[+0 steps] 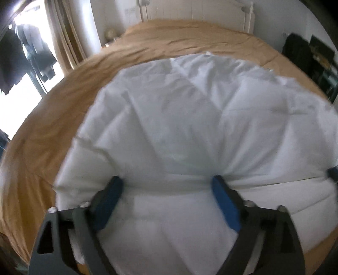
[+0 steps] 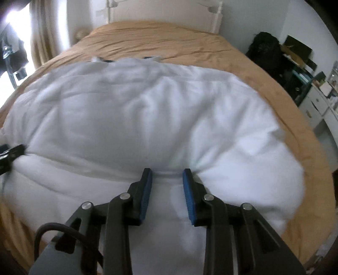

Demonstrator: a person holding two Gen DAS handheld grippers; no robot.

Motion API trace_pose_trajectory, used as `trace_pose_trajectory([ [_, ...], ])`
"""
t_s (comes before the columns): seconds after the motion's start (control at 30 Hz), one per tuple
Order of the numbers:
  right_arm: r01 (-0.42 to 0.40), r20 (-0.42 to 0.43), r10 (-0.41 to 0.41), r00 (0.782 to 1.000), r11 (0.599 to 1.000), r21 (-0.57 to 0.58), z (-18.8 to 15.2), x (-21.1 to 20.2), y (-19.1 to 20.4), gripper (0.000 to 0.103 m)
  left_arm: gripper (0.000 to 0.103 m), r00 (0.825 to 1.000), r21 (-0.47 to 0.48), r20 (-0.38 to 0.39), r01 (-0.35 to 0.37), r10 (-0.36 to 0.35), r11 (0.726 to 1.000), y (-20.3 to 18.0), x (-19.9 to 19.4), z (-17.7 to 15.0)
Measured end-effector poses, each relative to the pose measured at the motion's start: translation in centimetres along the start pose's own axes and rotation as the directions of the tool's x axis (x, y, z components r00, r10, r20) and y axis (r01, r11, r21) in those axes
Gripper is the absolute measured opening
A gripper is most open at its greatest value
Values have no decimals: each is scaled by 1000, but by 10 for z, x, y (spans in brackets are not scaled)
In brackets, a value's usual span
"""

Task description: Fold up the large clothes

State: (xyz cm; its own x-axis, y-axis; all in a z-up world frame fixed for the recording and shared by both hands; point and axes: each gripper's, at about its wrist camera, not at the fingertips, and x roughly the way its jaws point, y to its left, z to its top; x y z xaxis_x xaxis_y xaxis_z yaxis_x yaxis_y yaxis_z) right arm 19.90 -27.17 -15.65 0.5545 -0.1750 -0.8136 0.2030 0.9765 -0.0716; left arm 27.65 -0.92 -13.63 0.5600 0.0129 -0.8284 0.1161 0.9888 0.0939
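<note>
A white garment (image 1: 190, 118) lies spread across the near half of a bed covered with a tan bedspread (image 1: 63, 118). The fabric is creased, and both views are blurred, so the garment type cannot be identified. Its far edge lies near the middle of the bed, where a small dark detail shows in the right wrist view; the white headboard (image 1: 196, 10) stands at the far end of the bed.

Left gripper (image 1: 166, 186): the jaws stand wide apart, and the blue pads (image 1: 224, 203) sit on either side of a raised fold ridge that runs crosswise near the garment's near edge. Fabric bunches at both fingertips. Whether the pads actually pinch the cloth cannot be determined.

Right gripper (image 2: 168, 177): the jaws are partly closed, with a narrow band of white fabric between the blue pads (image 2: 189, 196). Creases radiate from the fingertips, and the cloth gathers there. A firm grasp cannot be confirmed from this view.

Both grippers meet the same fold ridge, well apart along it. The left gripper's fingertip appears at the left edge of the right wrist view, touching the ridge.

Curtains (image 1: 67, 36) hang beside a bright window to the left of the bed. Dark items and white drawers (image 2: 316, 105) stand along the right side.
</note>
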Motion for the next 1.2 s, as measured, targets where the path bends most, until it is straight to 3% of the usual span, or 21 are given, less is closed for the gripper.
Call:
trace_pose_trajectory([
  [0.17, 75, -4, -75, 997, 996, 43, -4, 10, -41, 29, 89, 998, -30, 6, -60, 61, 998, 29, 10, 0],
  [0.23, 50, -12, -49, 999, 995, 85, -2, 10, -50, 25, 72, 997, -46, 9, -82, 83, 996, 37, 4, 2],
  [0.27, 63, -8, -62, 998, 993, 97, 0, 4, -50, 24, 53, 996, -57, 15, -85, 86, 995, 39, -4, 5],
  [0.3, 62, 24, -65, 998, 992, 108, 3, -8, -45, 23, 49, 998, -78, 31, -48, 51, 996, 39, -13, 7],
  [0.4, -112, 132, 95, 987, 985, 129, 7, -39, -14, 23, 52, 988, -119, 93, 137, -126, 983, 20, -40, 7],
  [0.47, -186, 154, 172, 973, 979, 83, 6, -50, 18, 23, 53, 976, -70, 102, 199, -192, 977, -3, -48, -1],
  [0.53, -196, 138, 193, 971, 981, 8, -2, -47, 46, 23, 55, 982, -9, 65, 179, -178, 984, -21, -36, -10],
  [0.6, -140, 109, 144, 984, 989, -44, -15, -32, 56, 22, 63, 985, 10, 58, 161, -161, 987, -22, -18, -17],
  [0.67, -112, 88, 116, 989, 993, -45, -25, -20, 42, 22, 65, 992, 17, 61, 107, -108, 994, -10, -9, -12],
  [0.73, -86, 66, 86, 994, 996, -10, -20, -13, 22, 22, 64, 994, -17, 40, 101, -100, 995, 4, -6, -1],
  [0.8, -64, 37, 63, 997, 997, 31, -8, -15, 9, 22, 58, 996, -45, 41, 81, -79, 996, 13, -11, 13],
  [0.9, -104, 71, 98, 993, 991, 84, 19, -29, 5, 22, 58, 988, -57, 70, 142, -138, 988, 3, -18, 35],
  [1.07, -122, 100, 117, 988, 992, 42, 69, -25, 45, 22, 60, 986, 9, 62, 157, -157, 988, -39, -6, 69],
  [1.2, -106, 21, 105, 994, 994, 29, 88, 13, 64, 23, 65, 990, 21, 12, 140, -140, 990, -55, 21, 81],
])
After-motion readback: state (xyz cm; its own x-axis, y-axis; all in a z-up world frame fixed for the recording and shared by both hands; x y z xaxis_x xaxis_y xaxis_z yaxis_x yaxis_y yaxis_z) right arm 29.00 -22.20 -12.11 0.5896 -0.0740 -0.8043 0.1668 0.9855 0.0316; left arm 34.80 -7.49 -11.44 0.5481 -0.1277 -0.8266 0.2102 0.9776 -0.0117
